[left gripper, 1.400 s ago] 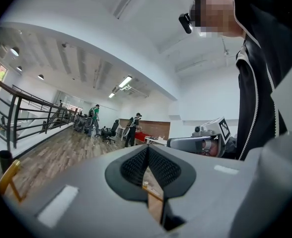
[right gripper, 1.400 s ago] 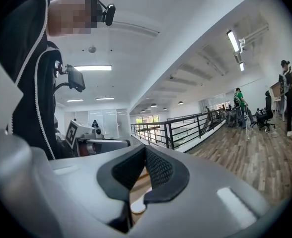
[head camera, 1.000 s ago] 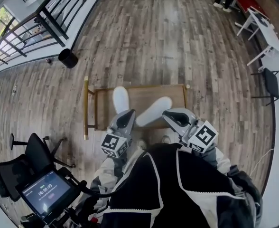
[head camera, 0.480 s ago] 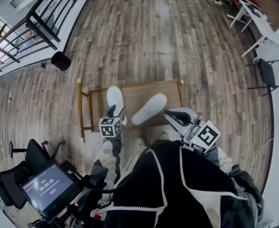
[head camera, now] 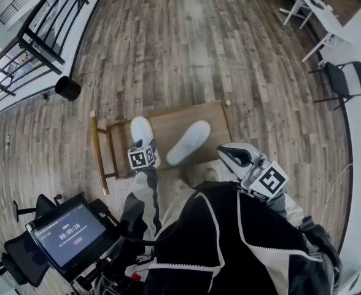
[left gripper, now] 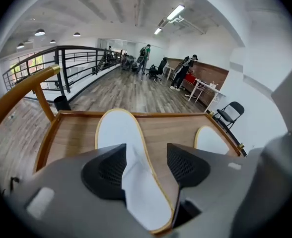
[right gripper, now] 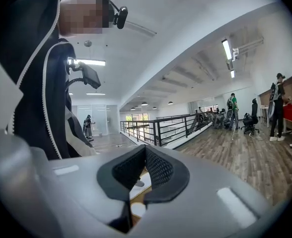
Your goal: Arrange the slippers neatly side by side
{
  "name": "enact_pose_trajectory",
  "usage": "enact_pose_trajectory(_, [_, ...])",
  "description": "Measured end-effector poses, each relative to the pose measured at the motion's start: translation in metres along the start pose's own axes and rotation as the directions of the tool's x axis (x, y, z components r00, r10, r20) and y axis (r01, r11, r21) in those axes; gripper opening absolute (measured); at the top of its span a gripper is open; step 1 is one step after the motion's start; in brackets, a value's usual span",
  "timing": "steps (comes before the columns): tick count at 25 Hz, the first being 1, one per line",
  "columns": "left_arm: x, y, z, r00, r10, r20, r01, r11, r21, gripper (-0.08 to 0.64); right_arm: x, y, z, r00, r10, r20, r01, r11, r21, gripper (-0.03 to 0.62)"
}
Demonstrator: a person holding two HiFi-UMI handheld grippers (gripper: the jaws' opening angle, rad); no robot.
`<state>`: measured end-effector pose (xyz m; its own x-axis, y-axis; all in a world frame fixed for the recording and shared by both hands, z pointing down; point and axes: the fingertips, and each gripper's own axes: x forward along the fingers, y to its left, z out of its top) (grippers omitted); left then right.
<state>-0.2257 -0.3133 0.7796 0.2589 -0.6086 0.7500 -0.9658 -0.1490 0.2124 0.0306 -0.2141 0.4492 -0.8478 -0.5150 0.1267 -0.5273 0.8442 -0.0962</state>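
In the head view the left forearm sloped down, the left gripper over the heel of a white flat fabric slipper on the low wooden table, with a second white slipper splayed apart from it. The left gripper view showed its jaws just opened wide, straddling that heel without pressing it. The right gripper view showed the right gripper roughly level and clenched on nothing.

1. Grey-brown wood-plank floor, spreading far ahead of the left tongs and the right tongs.
2. Black metal railing, far left of the left tongs, with daylight behind it and a black bin near its foot.
3. White table and black folding chair, far right of the right tongs, along the white wall.
4. White ceiling with strip lights.
5. Low wooden rimmed surface, below the left tongs.
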Motion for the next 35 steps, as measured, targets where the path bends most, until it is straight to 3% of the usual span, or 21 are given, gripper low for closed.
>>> enact_pose_trajectory(7, [0.024, 0.029, -0.002, 0.996, 0.058, -0.060, -0.057, 0.998, 0.015, 0.192, -0.001, -0.009, -0.006, 0.997, -0.076, -0.019, 0.076, 0.997, 0.003, 0.005])
enact_pose_trajectory(9, [0.030, 0.032, -0.003, 0.996, 0.057, -0.075, -0.056, 0.998, 0.008, 0.140, -0.001, -0.014, -0.006, 0.995, -0.098, -0.022, 0.098, 0.995, 0.004, 0.005])
enact_pose_trajectory(11, [0.029, 0.033, -0.012, 0.996, 0.043, -0.077, -0.043, 0.999, 0.005, 0.043, -0.002, -0.005, -0.008, 0.994, -0.110, -0.025, 0.110, 0.994, 0.000, 0.005])
enact_pose_trajectory(16, [0.013, 0.031, -0.021, 0.999, 0.022, -0.034, -0.022, 1.000, 0.009, 0.034, -0.006, 0.024, -0.013, 0.994, -0.111, -0.021, 0.111, 0.994, -0.015, 0.005])
enact_pose_trajectory(24, [-0.007, -0.019, 0.021, 0.994, -0.068, 0.088, 0.061, 0.994, 0.087, 0.032, 0.029, 0.000, -0.010, 0.999, -0.035, -0.027, 0.035, 0.999, 0.003, 0.005])
enact_pose_trajectory(28, [-0.046, -0.045, 0.045, 0.964, -0.133, 0.228, 0.127, 0.991, 0.041, 0.032, 0.046, 0.011, -0.009, 0.999, 0.027, -0.018, -0.027, 1.000, -0.001, 0.004])
enact_pose_trajectory(32, [-0.102, -0.058, 0.070, 0.918, -0.193, 0.347, 0.173, 0.981, 0.089, 0.032, 0.073, 0.029, -0.007, 0.996, 0.092, -0.017, -0.092, 0.996, -0.006, 0.003])
enact_pose_trajectory(35, [-0.159, -0.063, 0.084, 0.869, -0.225, 0.440, 0.187, 0.974, 0.127, 0.032, 0.087, 0.047, -0.001, 0.992, 0.127, -0.013, -0.127, 0.992, -0.012, 0.005])
